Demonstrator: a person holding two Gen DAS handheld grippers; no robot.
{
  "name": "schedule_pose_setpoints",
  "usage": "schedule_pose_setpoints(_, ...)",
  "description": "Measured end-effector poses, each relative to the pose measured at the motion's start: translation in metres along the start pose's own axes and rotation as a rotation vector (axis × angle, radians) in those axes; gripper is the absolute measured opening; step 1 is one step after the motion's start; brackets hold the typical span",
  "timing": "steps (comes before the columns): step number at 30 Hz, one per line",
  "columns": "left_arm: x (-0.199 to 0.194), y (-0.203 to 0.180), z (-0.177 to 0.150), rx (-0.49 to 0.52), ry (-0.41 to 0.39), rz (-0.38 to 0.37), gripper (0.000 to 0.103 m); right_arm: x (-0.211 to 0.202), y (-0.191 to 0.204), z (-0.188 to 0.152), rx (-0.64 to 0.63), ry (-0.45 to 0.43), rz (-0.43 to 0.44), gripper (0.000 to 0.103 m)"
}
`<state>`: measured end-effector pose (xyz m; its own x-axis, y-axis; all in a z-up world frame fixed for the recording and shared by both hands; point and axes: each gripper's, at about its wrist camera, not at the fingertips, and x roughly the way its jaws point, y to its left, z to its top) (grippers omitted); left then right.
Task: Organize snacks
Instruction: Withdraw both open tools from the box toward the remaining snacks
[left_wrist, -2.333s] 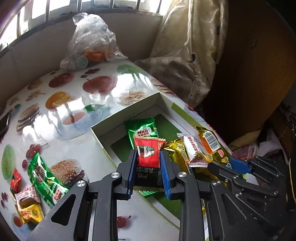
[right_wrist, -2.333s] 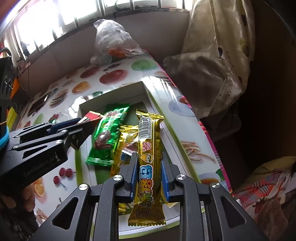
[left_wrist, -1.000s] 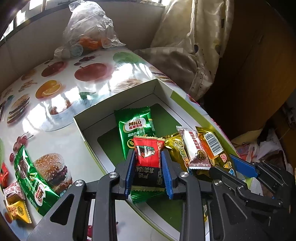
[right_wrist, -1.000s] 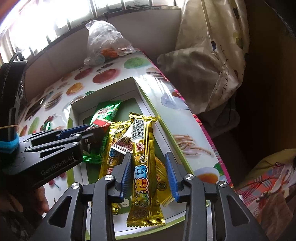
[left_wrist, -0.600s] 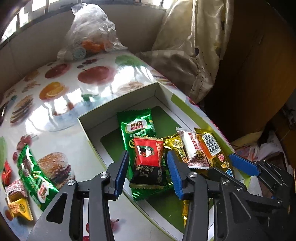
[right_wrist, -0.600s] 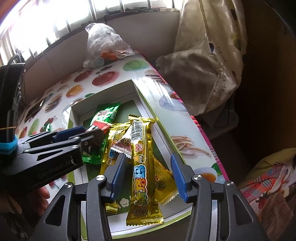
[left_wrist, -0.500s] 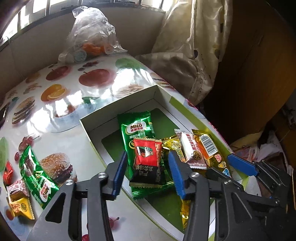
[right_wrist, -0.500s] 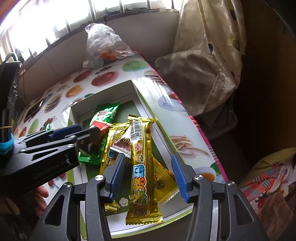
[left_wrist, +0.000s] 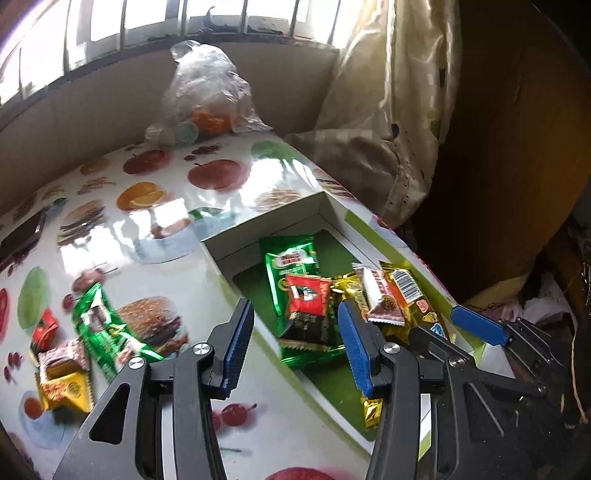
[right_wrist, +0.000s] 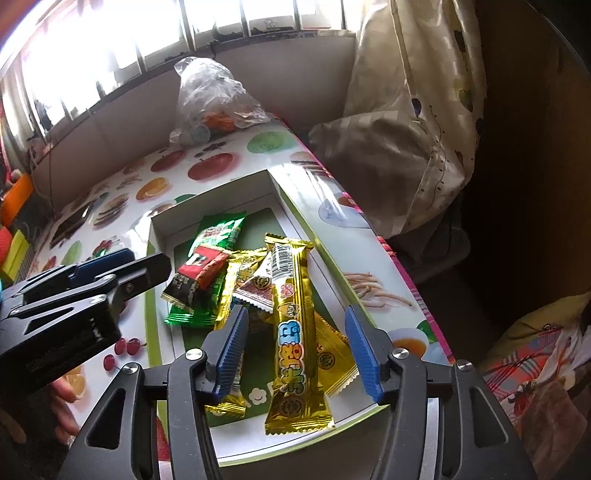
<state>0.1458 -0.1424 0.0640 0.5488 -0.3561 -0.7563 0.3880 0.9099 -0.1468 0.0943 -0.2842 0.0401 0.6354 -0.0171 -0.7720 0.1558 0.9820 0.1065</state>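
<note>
A white box with a green floor (left_wrist: 258, 229) holds several snacks. A red-and-black packet (left_wrist: 308, 306) lies on a green Milo packet (left_wrist: 291, 258) there. My left gripper (left_wrist: 293, 314) hovers open above and just in front of the red packet, touching nothing. A long gold bar (right_wrist: 295, 332) lies flat on other gold wrappers in the box (right_wrist: 288, 199). My right gripper (right_wrist: 295, 317) straddles this bar; its jaws are opening and the pads stand clear of it. The left gripper (right_wrist: 147, 266) shows at the left of the right wrist view.
Loose snacks lie on the fruit-print table to the left: a green packet (left_wrist: 99, 325), a small red one (left_wrist: 44, 328) and a yellow one (left_wrist: 66, 387). A clear plastic bag (left_wrist: 207, 96) stands at the back. A curtain (left_wrist: 388, 110) hangs past the table's right edge.
The left gripper let go of the red-and-black packet, then rose and drew back from it. The right gripper released the gold bar and its jaws kept widening.
</note>
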Motion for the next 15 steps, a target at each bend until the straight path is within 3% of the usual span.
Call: schedule_pose_setpoints(15,-0.029,0.028,-0.025,-0.062,-0.033,0.058,0.049,-0.016,0.024,-0.005,-0.023,-0.047,0.026,0.056)
